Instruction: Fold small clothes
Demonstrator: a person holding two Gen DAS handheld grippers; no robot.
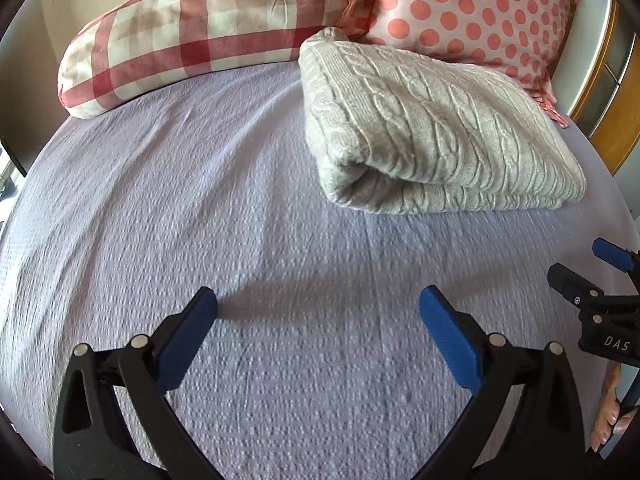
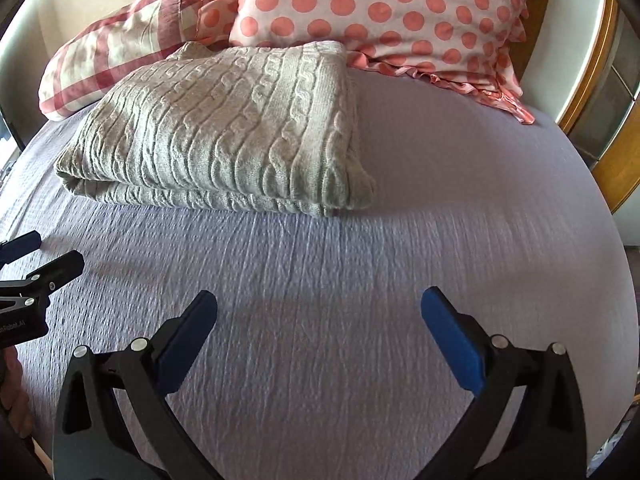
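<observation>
My cable-knit sweater (image 1: 436, 128) already lies folded on the bed (image 1: 200, 208) just before the dotted pillow (image 1: 472, 12), so with my left tool (image 1: 318, 312) and right tool (image 2: 319, 312) both spread wide and empty I judge little remains.

The folded sweater (image 1: 432, 128) is pale grey-beige with a raised cable-knit pattern, and it lies on a lilac bedspread (image 1: 248, 240) with a fine bumpy woven texture. Behind it one pillow (image 1: 192, 36) is checked in red, dusty pink and cream, while the other pillow (image 1: 472, 12) is pale pink with coral polka dots and a coral frill. Both the left gripper (image 1: 318, 304) and the right gripper (image 2: 319, 306) are black with blue finger pads (image 1: 448, 336).
</observation>
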